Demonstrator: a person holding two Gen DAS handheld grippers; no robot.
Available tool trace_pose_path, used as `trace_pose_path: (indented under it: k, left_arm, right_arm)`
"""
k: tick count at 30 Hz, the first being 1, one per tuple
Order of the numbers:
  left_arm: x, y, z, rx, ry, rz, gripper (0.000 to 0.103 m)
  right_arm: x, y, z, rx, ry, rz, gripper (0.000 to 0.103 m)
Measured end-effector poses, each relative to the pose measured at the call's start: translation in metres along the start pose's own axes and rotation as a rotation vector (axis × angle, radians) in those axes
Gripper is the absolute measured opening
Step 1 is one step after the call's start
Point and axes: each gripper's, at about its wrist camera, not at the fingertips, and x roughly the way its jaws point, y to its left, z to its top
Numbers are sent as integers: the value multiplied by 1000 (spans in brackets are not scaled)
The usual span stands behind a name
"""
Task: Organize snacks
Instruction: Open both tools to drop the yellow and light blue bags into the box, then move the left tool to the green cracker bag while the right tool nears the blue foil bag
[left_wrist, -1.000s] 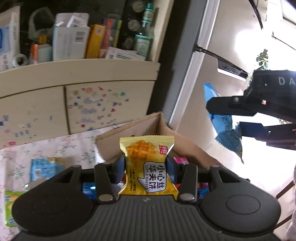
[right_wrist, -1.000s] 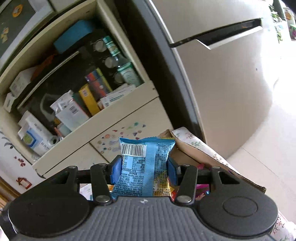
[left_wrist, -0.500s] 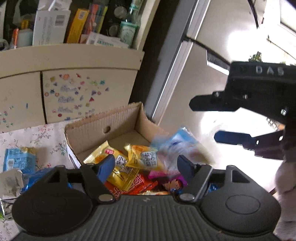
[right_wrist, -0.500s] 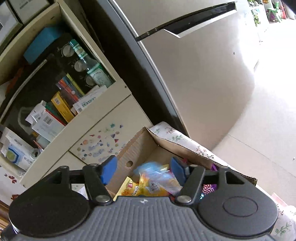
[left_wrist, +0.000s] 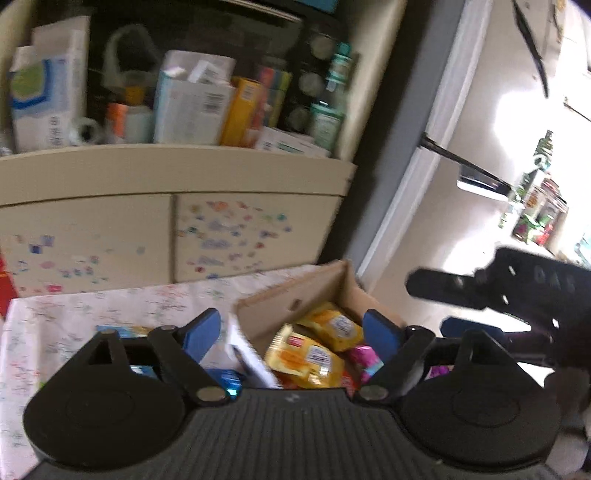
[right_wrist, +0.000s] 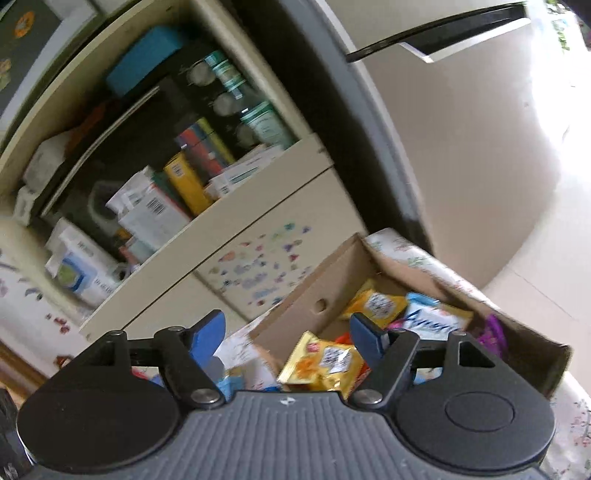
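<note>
The left tongs (left_wrist: 291, 334) are held above the near end of the cardboard box (left_wrist: 295, 295), tilted downward, with their blue-padded fingers (left_wrist: 201, 332) spread wide and nothing between them; the jaws have just been opening. The right tongs (right_wrist: 288, 338) are posed likewise over the same box (right_wrist: 332, 273), also tilted downward, spread wide and empty, their jaws likewise having just been opening.

The box is made of plain brown corrugated card with a small round hole in its far wall, and it is set on a table covered by a floral cloth (left_wrist: 147, 299). Inside it the snacks are heaped: glossy yellow waffle packets (left_wrist: 306, 356), crinkled and pillow-shaped, are seen at the lower centre of both frames (right_wrist: 325, 363). Behind the table a cream cabinet (left_wrist: 177, 173) with small coloured stickers on its doors is seen.

In the right wrist view alone, a light blue packet (right_wrist: 432, 319) is shown lying in the box towards the right, along with the box's far right wall. In the left wrist view alone, the right tongs (left_wrist: 480, 299) are seen from outside at the right edge, as black bars with a blue pad, and blue packets (left_wrist: 225, 376) are seen on the cloth to the left of the box.
</note>
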Motion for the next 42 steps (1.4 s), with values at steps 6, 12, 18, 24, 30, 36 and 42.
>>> trace_pose_path:
  k: [6,12,18,24,30,36,42]
  left_arm:
    - [-13,30,7,-35,-2,65,86]
    - [-25,60,7,-54,19,120,87]
    - [-33,100,1,-78,52,190,89]
    - [-30,137,-12,-127,127,234,89]
    - [-18,155,-30,-77,191,273,89]
    - [6,172,-52,-89,276,277,89]
    - [25,180,-63,-52,311,304,89]
  right_arm:
    - [11,12,-8,-7,69,78,80]
    - [27,28,-21,-35,148,121,83]
    - [48,45,-39,-100,233,129,84]
    - [74,50,-53,-90,313,119,85]
    - [96,53,-64,-100,355,77,85]
    - [110,56,-71,-137,354,20,87]
    - [122,57,-76,-138,367,3,89]
